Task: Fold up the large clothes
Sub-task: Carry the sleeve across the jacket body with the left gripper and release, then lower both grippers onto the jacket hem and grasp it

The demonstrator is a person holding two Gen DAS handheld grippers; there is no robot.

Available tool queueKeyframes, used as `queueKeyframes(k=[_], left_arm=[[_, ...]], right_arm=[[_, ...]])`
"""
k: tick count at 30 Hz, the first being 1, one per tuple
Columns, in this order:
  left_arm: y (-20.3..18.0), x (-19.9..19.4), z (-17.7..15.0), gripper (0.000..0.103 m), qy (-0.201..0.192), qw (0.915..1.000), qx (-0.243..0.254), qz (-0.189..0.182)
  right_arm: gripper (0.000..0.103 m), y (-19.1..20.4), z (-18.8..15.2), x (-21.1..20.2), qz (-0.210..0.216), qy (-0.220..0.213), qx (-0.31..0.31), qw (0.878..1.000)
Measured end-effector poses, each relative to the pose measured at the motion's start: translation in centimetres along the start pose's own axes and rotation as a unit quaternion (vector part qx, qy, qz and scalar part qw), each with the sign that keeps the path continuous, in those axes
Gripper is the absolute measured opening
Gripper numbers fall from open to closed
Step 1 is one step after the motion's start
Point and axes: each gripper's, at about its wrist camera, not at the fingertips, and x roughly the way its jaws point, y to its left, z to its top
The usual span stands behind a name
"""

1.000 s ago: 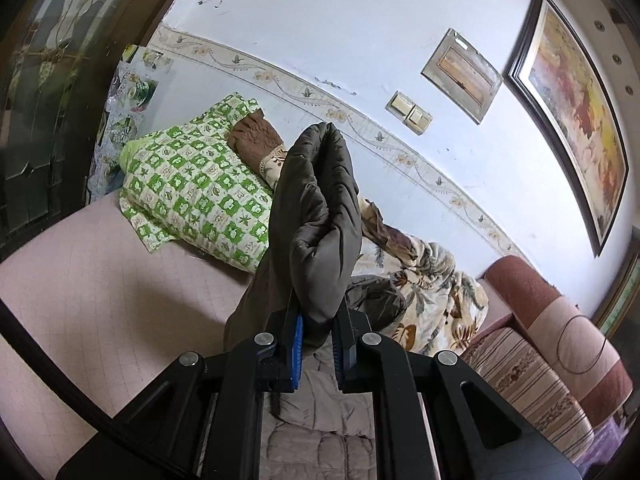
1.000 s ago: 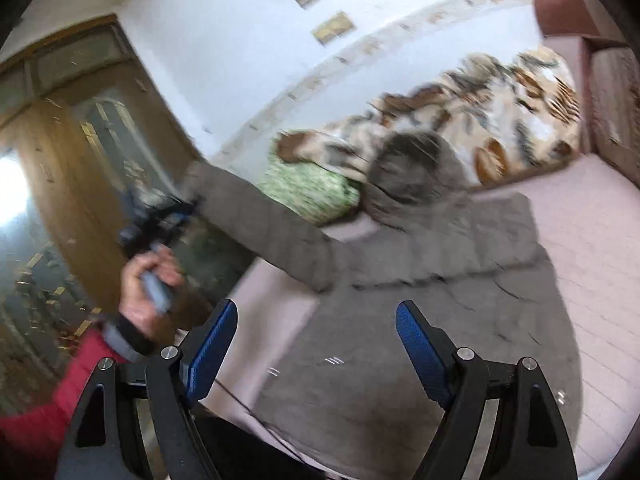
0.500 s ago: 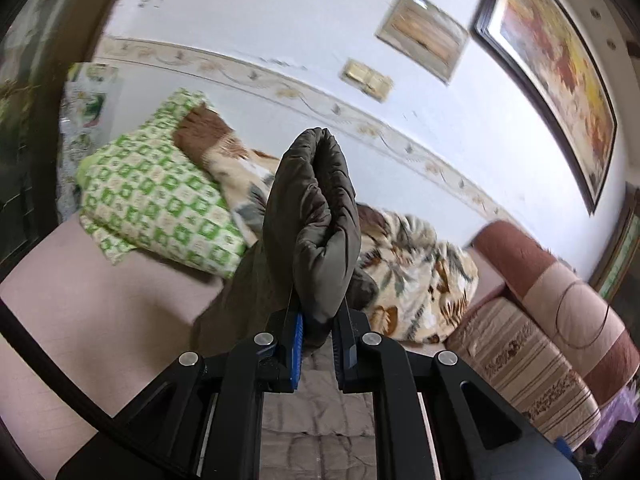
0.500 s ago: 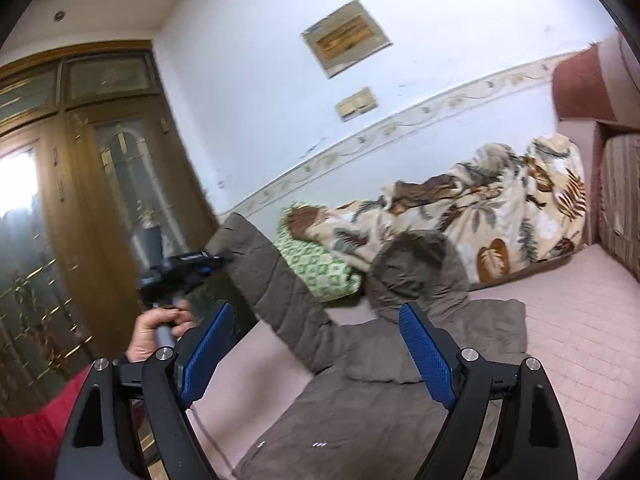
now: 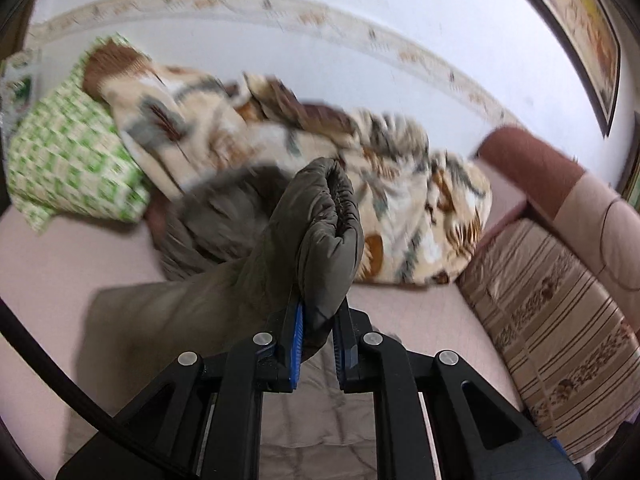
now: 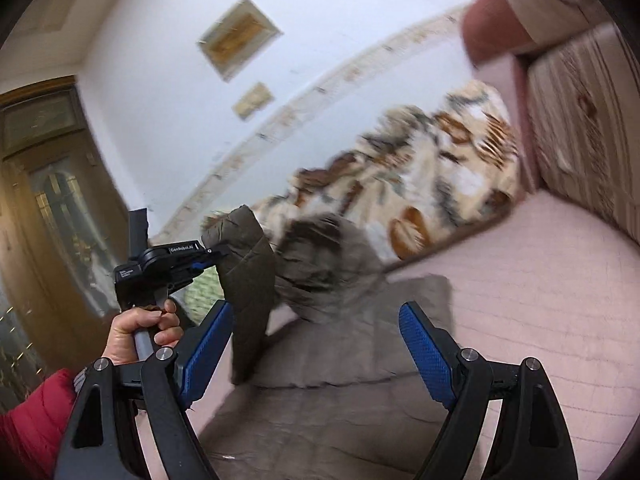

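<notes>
A large olive-grey padded jacket [image 6: 340, 384] lies spread on the pink bed, its fur-trimmed hood [image 6: 324, 256] toward the wall. My left gripper [image 5: 318, 320] is shut on the jacket's sleeve cuff [image 5: 328, 232] and holds it raised over the jacket's body [image 5: 160, 320]. In the right wrist view the left gripper [image 6: 208, 258] shows at the left, holding the lifted sleeve [image 6: 248, 280]. My right gripper [image 6: 316, 344] is open and empty above the jacket's lower part.
A leaf-patterned blanket [image 5: 360, 168] and a green checked pillow [image 5: 68, 168] lie along the wall. A striped headboard cushion [image 5: 560, 320] bounds the bed on the right. A wooden wardrobe [image 6: 44, 208] stands at the left. The pink bed sheet [image 6: 540, 280] lies beside the jacket.
My left gripper has carried the sleeve cuff to the right and lower, over the jacket's body. My right gripper has stayed open and shifted closer above the jacket.
</notes>
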Motion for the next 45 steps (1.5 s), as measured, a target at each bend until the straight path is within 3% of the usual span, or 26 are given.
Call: queueKeyframes(k=[7,16,18,20,24,27,29,32,38,40,41,45], left_arm=[[-3.0,7.7,-5.6,0.013,0.049,0.9988,0.005,0.008],[-4.1,13.8,-11.4,0.013,0.098,0.9927,0.052,0.049],[-4.4,14.9,-12.8,0.019,0.118,0.9888,0.068,0.061],[-4.4,15.6,-13.9,0.039,0.15,0.985,0.067,0.053],[-4.4,13.6,-14.2,0.048,0.147,0.9858,0.075,0.028],[-3.3,10.8,-13.2,0.051,0.121,0.9888,0.087,0.012],[-1.6,9.4,-12.2,0.053,0.103,0.9905,0.088,0.024],[3.1,8.1,-10.2,0.055,0.088,0.991,0.07,0.072],[15.1,8.1,-9.1,0.055,0.111,0.9775,-0.008,0.18],[18.1,8.1,-9.8,0.055,0.117,0.9737,-0.027,0.194],[19.4,8.4,-10.4,0.063,0.126,0.9728,-0.034,0.191],[22.0,9.3,-11.5,0.069,0.152,0.9737,-0.067,0.156]], right_arm=[[0.088,-4.7,0.5,0.1,-0.008,-0.01,0.065,0.998],[0.088,-5.0,0.1,2.1,-0.001,0.004,0.072,0.997],[0.088,-5.0,0.0,2.8,-0.001,0.007,0.073,0.997],[0.088,-5.0,-0.1,3.4,0.002,0.011,0.075,0.997],[0.088,-4.7,-0.1,4.1,0.0,0.011,0.071,0.997],[0.088,-4.7,-0.2,4.5,-0.002,0.009,0.077,0.997],[0.088,-4.8,-0.3,4.7,-0.004,0.009,0.078,0.997],[0.088,-4.7,-0.5,5.2,-0.013,0.016,0.073,0.997],[0.088,-4.0,-1.3,6.9,-0.022,0.036,0.063,0.997],[0.088,-3.7,-1.5,7.3,-0.021,0.04,0.059,0.997],[0.088,-3.6,-1.6,7.5,-0.022,0.042,0.057,0.997],[0.088,-3.3,-2.0,8.4,-0.025,0.052,0.053,0.997]])
